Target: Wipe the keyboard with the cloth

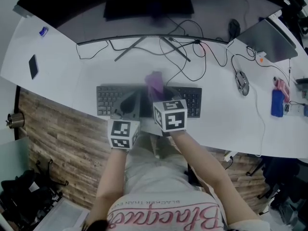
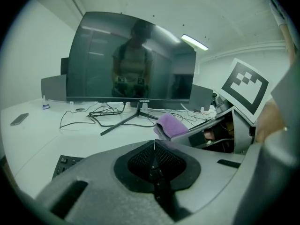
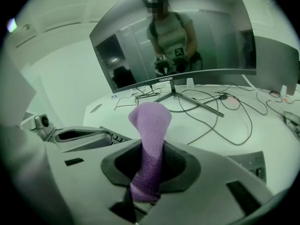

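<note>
Purple cloth [image 3: 150, 121] stands clamped in the right tongs [image 3: 149, 167].

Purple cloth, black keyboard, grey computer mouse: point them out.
purple cloth [image 3: 150, 121]: right gripper view, its folded upper part.
black keyboard [image 1: 108, 100]: head view, left key block.
grey computer mouse [image 1: 242, 82]: head view, its back.

The dark keyboard [image 1: 108, 100] lies flat across the white table [image 1: 62, 81] at frame centre. The purple cloth [image 3: 149, 125], bunched into a roll, stands pinched in the right tongs [image 3: 146, 186] over the keyboard's middle.
</note>
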Motion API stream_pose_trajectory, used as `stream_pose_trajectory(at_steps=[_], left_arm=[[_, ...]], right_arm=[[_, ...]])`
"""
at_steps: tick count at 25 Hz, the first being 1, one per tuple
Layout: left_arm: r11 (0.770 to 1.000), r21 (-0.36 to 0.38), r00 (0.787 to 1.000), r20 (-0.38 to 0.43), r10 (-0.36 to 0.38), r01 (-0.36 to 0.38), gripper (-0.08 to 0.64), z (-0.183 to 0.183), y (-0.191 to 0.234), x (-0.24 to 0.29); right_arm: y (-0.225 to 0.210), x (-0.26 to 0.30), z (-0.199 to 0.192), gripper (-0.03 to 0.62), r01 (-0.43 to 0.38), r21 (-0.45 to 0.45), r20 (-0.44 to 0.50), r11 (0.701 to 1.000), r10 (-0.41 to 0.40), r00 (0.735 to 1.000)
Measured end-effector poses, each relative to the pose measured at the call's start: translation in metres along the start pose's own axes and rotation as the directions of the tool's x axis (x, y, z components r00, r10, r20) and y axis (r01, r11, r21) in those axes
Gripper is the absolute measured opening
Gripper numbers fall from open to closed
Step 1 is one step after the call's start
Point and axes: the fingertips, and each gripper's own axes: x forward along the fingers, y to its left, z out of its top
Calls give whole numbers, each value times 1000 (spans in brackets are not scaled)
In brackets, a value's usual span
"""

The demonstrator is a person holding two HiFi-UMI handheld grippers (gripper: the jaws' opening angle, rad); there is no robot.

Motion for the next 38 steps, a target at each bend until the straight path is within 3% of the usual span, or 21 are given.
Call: stream_pose_trajectory(at_steps=[19,38], left_arm=[[999,9,999,24,-34,33,8,14,-53,23],[999,16,999,44,-32,31,8,14,-96,23]], right_arm=[[-71,-39,-8,92,87,-32,13,996,-87,996],[-155,-88,-20,92,199,3,26,980,-199,980]])
